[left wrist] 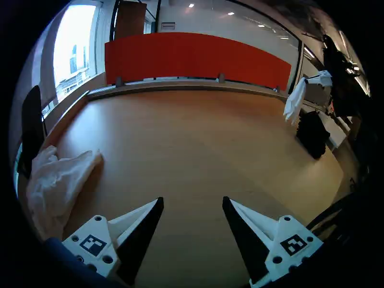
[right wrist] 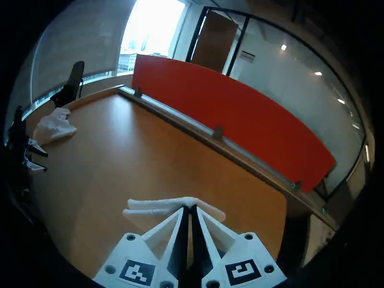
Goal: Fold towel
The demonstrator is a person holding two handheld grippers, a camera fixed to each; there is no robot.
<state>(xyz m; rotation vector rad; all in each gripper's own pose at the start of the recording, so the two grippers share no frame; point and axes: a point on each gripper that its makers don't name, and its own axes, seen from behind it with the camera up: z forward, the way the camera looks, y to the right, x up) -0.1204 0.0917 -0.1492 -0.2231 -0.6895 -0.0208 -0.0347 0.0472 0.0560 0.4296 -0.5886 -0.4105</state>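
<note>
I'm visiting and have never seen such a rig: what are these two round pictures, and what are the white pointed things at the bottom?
No robot here: a person holds a hand-held gripper in each hand, each with two white pointed fingers and a camera looking along them. The left gripper view shows the left hand-held gripper, fingers apart and empty, above a wooden table. A crumpled towel lies near the table's edge. The right gripper view shows the right hand-held gripper, fingers closed on a folded towel. A red divider stands along the table's far side.
</note>
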